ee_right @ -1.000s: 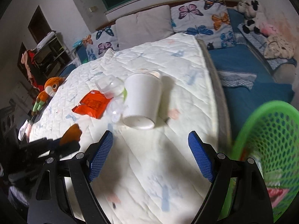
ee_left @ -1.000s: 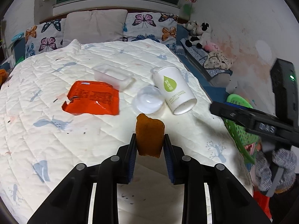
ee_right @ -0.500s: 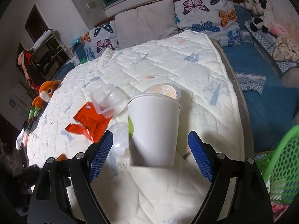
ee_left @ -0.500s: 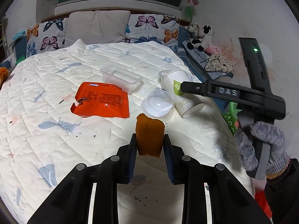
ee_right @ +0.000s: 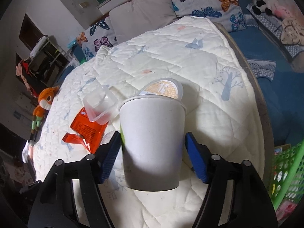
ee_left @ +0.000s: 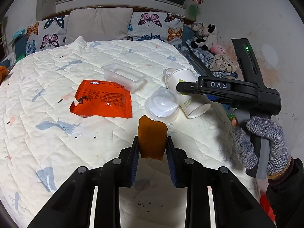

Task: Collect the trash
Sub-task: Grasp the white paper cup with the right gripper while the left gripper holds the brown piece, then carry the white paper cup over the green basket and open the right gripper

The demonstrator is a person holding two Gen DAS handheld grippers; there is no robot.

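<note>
We find the left gripper (ee_left: 152, 148) clamped on a brown scrap (ee_left: 152, 139), held upright above the quilt (ee_left: 57, 142). The right gripper (ee_right: 153, 154) stands wide, its blue pads (ee_right: 195, 159) flanking a white paper cup (ee_right: 152, 142) lying on its side; we cannot tell whether the pads touch it. Behind the cup's far end sits a round lid (ee_right: 163, 89). To its left lie a clear tray (ee_right: 100, 104) and an orange wrapper (ee_right: 85, 133); a clear dome lid (ee_left: 162, 104) touches the cup. A green basket (ee_right: 285, 174) stands off the bed's right edge.
</note>
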